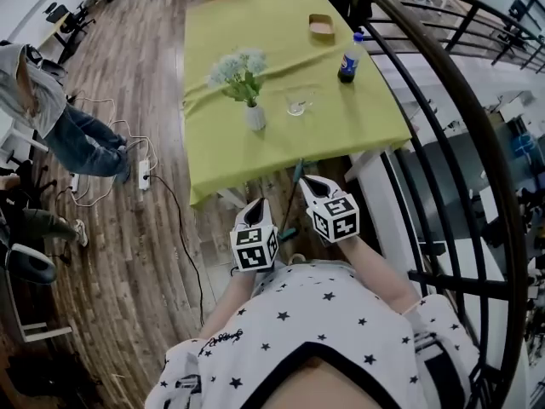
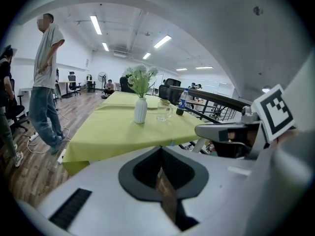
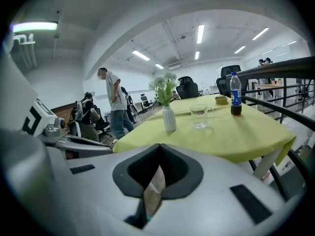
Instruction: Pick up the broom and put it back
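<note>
First, the head view: the left gripper (image 1: 257, 203) and right gripper (image 1: 306, 179) are held side by side just near of a table (image 1: 255, 32) under a yellow-green cloth, both pointing toward it. Between them, below the table's near edge, the broom (image 1: 293, 198) shows only as a thin dark handle running down toward the wooden floor (image 1: 145, 254); neither gripper touches it. On the table stand a white vase (image 1: 255, 116) of pale flowers (image 1: 238, 68), a glass (image 1: 296, 103) just right of it, a dark bottle (image 1: 347, 60) farther right, and a small box (image 1: 321, 26) at the far end. A black railing (image 1: 451, 100) curves along the right, and a person (image 1: 60, 118) stands far left.

Next, the left gripper view: the left gripper (image 2: 161, 151) has its jaws pressed together at the tips with nothing between them. Beyond lie the table (image 2: 113, 127), vase (image 2: 140, 110) and glass (image 2: 164, 112), with the right gripper (image 2: 236, 134) at the right.

Last, the right gripper view: the right gripper (image 3: 159, 149) is likewise closed tip to tip and empty. The vase (image 3: 169, 119), glass (image 3: 199, 116) and bottle (image 3: 236, 97) stand ahead, the left gripper (image 3: 74, 144) at the left.
</note>
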The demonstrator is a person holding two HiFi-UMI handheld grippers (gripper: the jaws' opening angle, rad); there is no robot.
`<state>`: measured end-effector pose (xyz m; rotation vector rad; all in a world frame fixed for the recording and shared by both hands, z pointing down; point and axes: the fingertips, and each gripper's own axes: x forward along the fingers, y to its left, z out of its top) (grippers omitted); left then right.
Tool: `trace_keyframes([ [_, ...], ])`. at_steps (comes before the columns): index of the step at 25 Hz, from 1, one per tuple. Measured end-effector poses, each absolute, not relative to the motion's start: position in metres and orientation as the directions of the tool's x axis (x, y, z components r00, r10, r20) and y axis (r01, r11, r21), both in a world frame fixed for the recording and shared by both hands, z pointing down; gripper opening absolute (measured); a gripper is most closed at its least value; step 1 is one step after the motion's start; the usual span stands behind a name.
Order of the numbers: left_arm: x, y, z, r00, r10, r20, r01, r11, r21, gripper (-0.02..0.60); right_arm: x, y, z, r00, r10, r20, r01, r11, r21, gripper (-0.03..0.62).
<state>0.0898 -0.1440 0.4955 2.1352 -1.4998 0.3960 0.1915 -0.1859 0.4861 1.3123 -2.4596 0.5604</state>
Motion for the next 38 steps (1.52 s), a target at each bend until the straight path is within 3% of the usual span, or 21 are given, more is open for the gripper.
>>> trace_keyframes([
  [38, 0.089, -0.120, 0.488, 0.346, -0.801, 0.490, -0.937, -0.269, 0.222, 0.011, 0.189, -0.155, 0.467, -0.530, -0.751, 0.394, -0.844, 0.514, -0.154, -0.006],
])
